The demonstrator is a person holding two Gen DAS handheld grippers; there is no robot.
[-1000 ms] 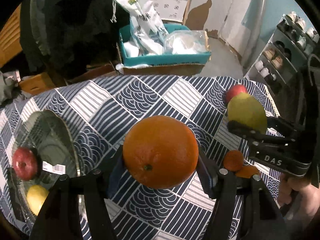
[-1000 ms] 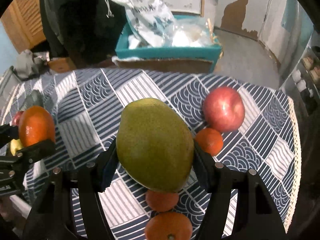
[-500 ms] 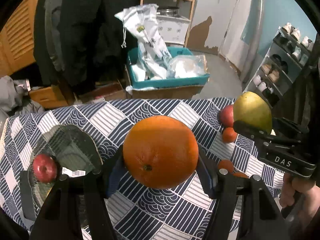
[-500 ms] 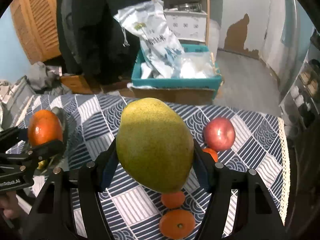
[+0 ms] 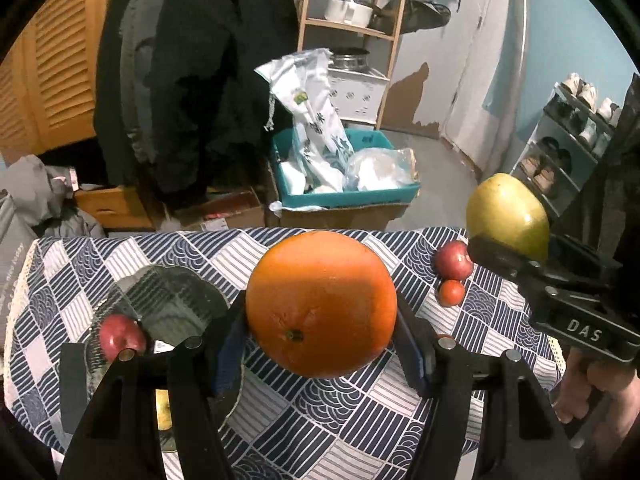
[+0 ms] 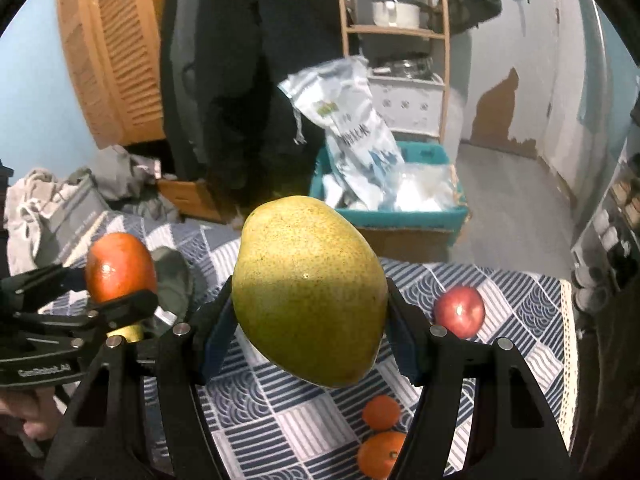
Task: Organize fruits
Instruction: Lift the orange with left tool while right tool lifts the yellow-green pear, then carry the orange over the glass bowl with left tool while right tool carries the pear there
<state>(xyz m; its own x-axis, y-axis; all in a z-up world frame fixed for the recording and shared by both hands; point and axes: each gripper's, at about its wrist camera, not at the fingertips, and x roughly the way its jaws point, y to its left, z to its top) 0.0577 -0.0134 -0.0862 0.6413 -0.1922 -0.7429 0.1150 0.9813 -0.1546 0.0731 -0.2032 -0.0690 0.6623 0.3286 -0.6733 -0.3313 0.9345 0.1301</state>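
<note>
The left tool [image 5: 320, 320] is clamped on a big round orange [image 5: 320, 304], held in the air above the blue-and-white patterned surface [image 5: 360, 420]. The right tool [image 6: 308, 316] grips a speckled yellow-green mango [image 6: 308, 288], also aloft. The ribbed glass plate [image 5: 176, 300] already holds a red apple [image 5: 120, 338]. Both fruits are smooth and rounded, so a loosened squeeze could let one slip, drop and roll off the edge.
</note>
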